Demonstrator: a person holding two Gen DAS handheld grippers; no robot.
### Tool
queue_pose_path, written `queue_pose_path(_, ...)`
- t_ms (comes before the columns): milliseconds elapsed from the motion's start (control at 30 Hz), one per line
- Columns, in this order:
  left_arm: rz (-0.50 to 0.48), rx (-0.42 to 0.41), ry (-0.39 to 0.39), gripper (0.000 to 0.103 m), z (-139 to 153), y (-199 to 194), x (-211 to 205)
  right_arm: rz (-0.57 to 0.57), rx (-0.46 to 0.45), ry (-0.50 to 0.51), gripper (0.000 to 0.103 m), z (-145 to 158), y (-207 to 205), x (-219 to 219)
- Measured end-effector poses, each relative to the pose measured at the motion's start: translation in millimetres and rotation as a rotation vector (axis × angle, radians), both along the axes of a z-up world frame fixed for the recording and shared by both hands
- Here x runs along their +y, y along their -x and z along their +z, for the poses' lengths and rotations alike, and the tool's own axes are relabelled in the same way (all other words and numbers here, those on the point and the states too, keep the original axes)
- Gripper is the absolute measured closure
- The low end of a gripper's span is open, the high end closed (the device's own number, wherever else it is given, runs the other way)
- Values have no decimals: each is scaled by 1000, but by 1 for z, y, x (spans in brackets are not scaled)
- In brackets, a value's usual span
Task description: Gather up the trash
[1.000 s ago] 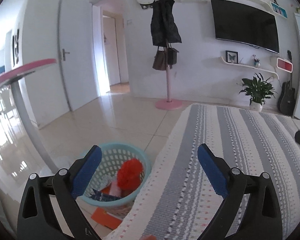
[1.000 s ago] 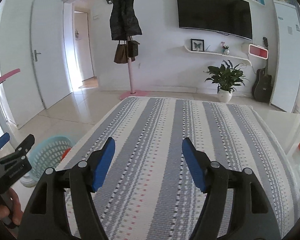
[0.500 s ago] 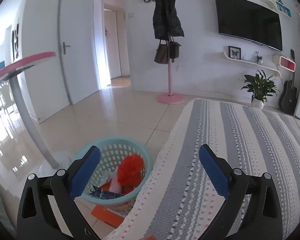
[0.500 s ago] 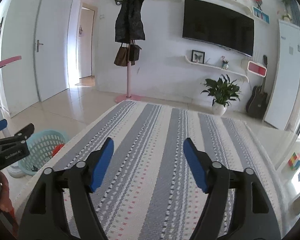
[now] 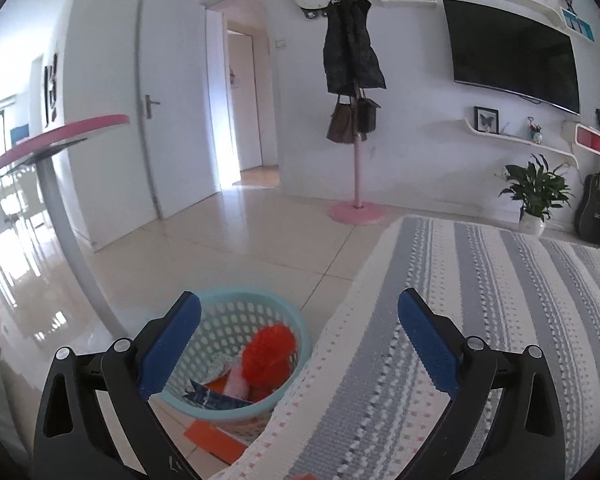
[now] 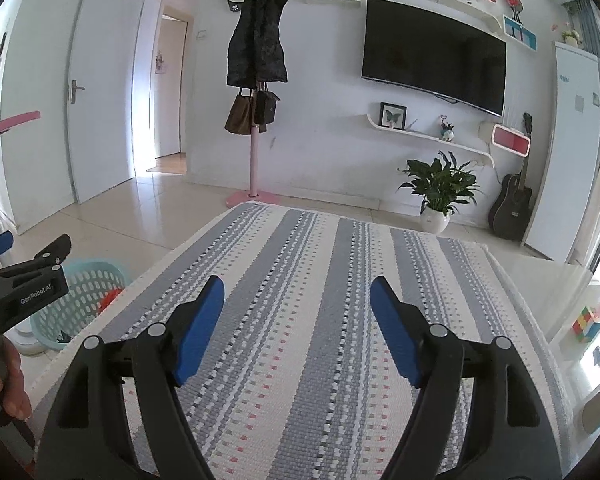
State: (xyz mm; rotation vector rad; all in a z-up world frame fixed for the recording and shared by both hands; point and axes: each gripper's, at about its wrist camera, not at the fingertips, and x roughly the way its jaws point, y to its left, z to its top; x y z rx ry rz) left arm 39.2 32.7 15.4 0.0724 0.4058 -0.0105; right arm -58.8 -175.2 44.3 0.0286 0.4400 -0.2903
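Both of my claws are released and empty. My left claw [image 5: 296, 340] hangs over the near left edge of the surface [image 6: 312, 320], its blue pads spread wide with nothing between them. My right claw [image 6: 296, 328] points out across the striped cloth, jaws apart, gripping nothing.

The trash sits in the teal basket [image 5: 296, 332] on the floor, just beside the left edge of the surface. In it I can see a crumpled red ball [image 5: 268, 354], a dark blue wrapper [image 5: 210, 398] and some orange paper under them. One flat orange sheet [image 5: 216, 442] lies on the floor, at the near side of the basket, partly hidden by the edge of the surface; I read it as a piece that missed.

The striped cloth looks bare from both views, so I judge the collecting nearly done and this a pause between pickups. A coloured cube [image 6: 586, 320] rests on the far right, off the cloth; I take it for a toy, not trash.

The next move calls for my left claw to drop toward the floor, come at the orange sheet along its edge since it lies flat, clench on it and lift it over the basket rim. A thin sheet on smooth tile may slide away rather than lift.
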Motion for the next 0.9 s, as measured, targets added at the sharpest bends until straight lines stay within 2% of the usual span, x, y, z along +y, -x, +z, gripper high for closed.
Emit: queue_pose_path(900, 0, -7, -30, 7, 4, -2, -3, 4, 20, -15, 31, -3, -2, -2)
